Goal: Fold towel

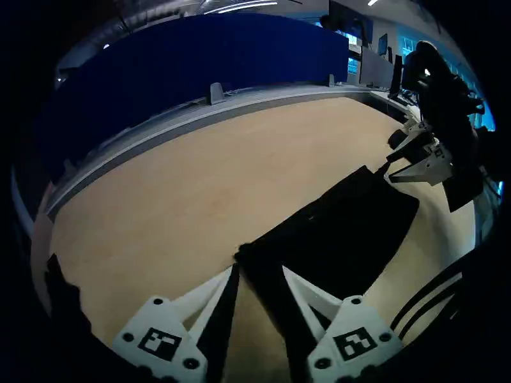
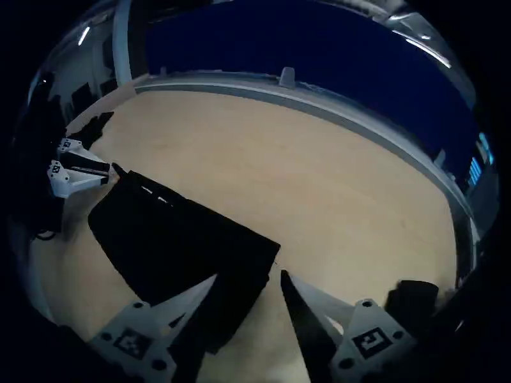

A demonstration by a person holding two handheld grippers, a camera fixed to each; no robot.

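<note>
Here, in the left gripper view, the left gripper [image 1: 259, 269] sits at 6 o'clock. Its 2 fingers are apart and straddle the near corner of the black towel [image 1: 338, 230], with nothing pinched yet. In the right gripper view the right gripper [image 2: 249, 274] is also at 6 o'clock, jaws apart, with another towel corner just ahead of the gap. Each gripper takes 1 corner, probably so that 1 edge can rise evenly and be carried over for the fold. The towel lies on the wooden table [image 1: 191, 185], running from centre toward 2 o'clock. Farther off, toward 12 o'clock, a blue partition [image 1: 191, 57] backs the table. The towel's blackness hides its creases, so I cannot tell whether it is already doubled. A dark lump [image 2: 415, 297] at 4 o'clock is hard to make out.
</note>
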